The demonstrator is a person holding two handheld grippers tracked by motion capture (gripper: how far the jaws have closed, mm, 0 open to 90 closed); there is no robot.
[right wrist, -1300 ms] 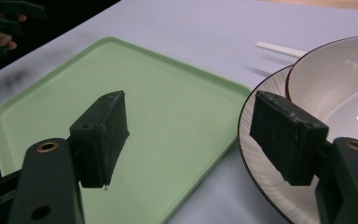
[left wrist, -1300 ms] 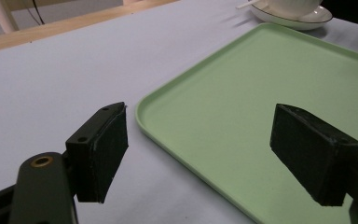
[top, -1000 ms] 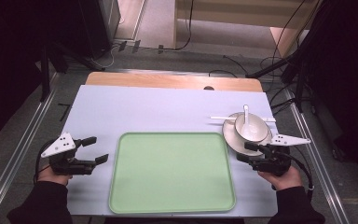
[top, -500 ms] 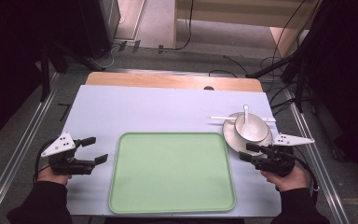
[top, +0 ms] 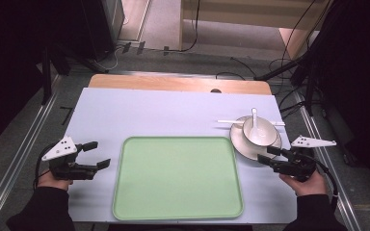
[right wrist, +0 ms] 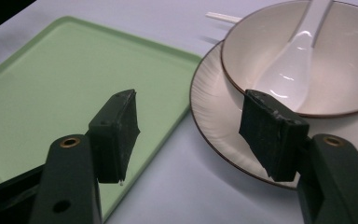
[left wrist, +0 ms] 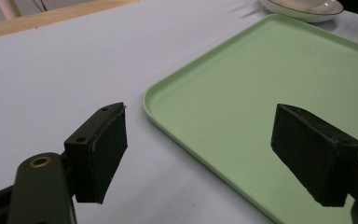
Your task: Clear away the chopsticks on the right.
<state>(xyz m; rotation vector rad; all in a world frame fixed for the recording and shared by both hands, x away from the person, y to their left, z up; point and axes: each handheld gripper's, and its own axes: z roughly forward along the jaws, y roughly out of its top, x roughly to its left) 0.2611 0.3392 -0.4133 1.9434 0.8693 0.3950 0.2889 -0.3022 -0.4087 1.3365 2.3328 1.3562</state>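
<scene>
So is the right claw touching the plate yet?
Apart. The right gripper view shows the right claw open, hanging above the plate rim, pads clear of it.

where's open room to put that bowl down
The green tray is bare throughout. The table is also free between the tray's far rim and the wooden edge. It is crowded at the right, where plate, bowl, spoon and the open right gripper sit.

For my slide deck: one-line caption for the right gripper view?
Open right claw poised at the plate holding a bowl and spoon, beside the green tray.
</scene>
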